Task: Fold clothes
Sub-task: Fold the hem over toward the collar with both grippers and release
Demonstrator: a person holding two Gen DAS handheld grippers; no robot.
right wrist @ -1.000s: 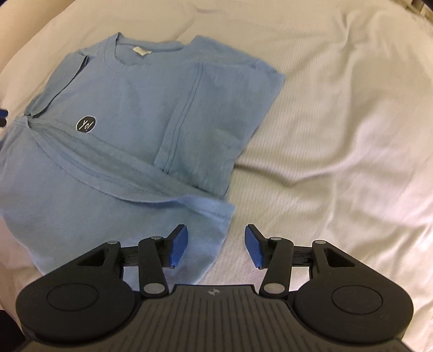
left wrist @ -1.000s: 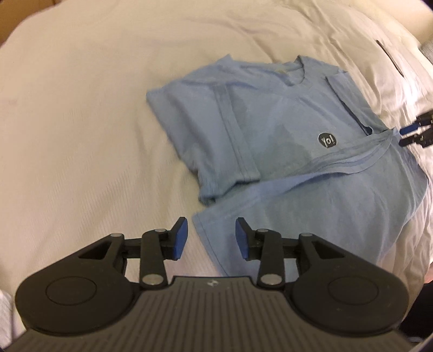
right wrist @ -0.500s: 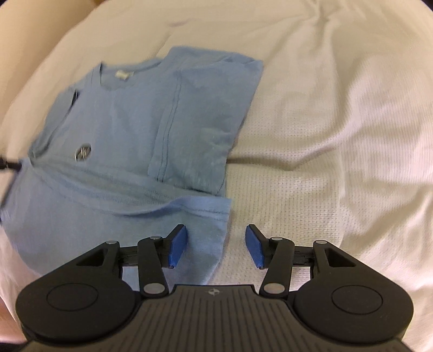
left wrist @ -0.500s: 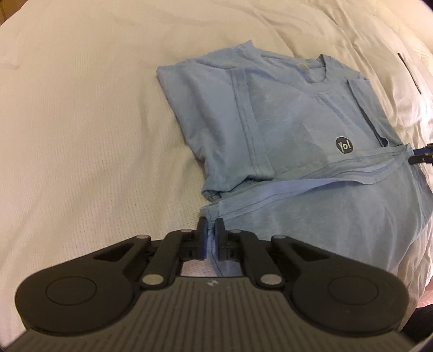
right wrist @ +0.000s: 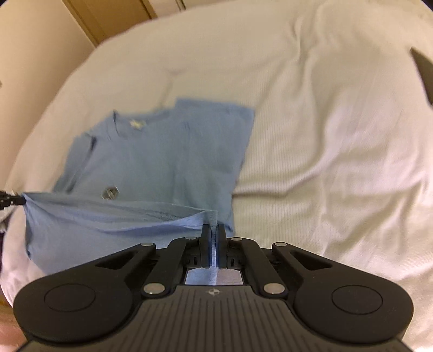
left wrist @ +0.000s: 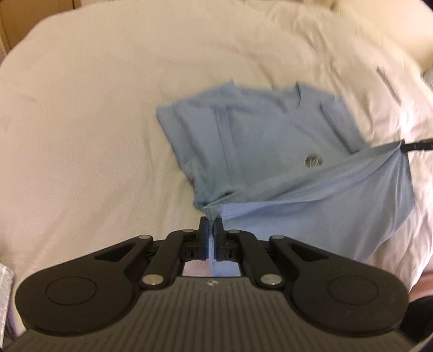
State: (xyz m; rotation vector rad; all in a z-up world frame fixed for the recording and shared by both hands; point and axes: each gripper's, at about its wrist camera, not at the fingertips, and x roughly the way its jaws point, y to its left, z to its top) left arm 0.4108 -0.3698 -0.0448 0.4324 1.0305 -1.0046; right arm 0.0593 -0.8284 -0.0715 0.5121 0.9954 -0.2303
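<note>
A light blue T-shirt lies on a white bed, sleeves folded in, a small round dark logo on the chest. My left gripper is shut on the shirt's bottom hem corner on the left side. My right gripper is shut on the other hem corner, and it also shows at the right edge of the left wrist view. The hem is lifted and stretched taut between the two grippers. The shirt shows its collar and label at the far end.
The white bedspread spreads around the shirt, with creases on the right side. A wooden wall or door stands beyond the bed. A dark strip lies on the cover at the far right.
Both grippers have closed on the hem corners, the left first, then the right. The hem has been raised and pulled taut, and both views have moved back from the shirt.
</note>
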